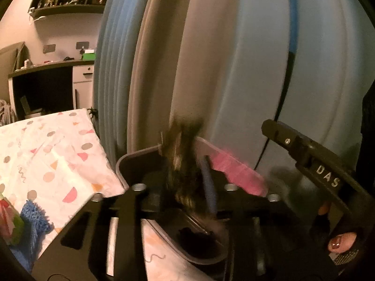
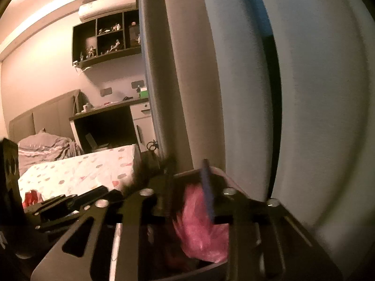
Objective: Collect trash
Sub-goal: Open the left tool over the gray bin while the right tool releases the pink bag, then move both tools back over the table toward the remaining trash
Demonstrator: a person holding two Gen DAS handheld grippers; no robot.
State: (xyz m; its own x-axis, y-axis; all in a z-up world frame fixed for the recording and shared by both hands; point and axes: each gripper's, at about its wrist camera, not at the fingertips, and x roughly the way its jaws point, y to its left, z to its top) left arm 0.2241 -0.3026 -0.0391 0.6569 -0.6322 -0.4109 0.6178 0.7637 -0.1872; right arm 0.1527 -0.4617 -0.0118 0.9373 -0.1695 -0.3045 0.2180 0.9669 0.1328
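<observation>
A small grey bin (image 1: 138, 155) sits right under both grippers. In the left wrist view my left gripper (image 1: 187, 175) is shut on a dark, blurred crumpled piece of trash (image 1: 181, 161) over the bin's rim. A pink plastic bag (image 1: 236, 173) lies on the far rim. In the right wrist view my right gripper (image 2: 187, 194) hangs over the bin (image 2: 218, 172). The pink bag (image 2: 201, 222) sits between its fingers (image 2: 208, 189). I cannot tell whether they grip it. The right gripper's black body (image 1: 311, 161) shows at right in the left view.
A bed with a patterned white sheet (image 1: 46, 154) lies to the left, with a blue cloth (image 1: 32, 220) and red-green wrapper (image 1: 7, 222) on it. A tall white-and-blue wardrobe (image 1: 234, 58) stands close ahead. A desk (image 2: 110, 110) and wall shelves (image 2: 105, 39) are behind.
</observation>
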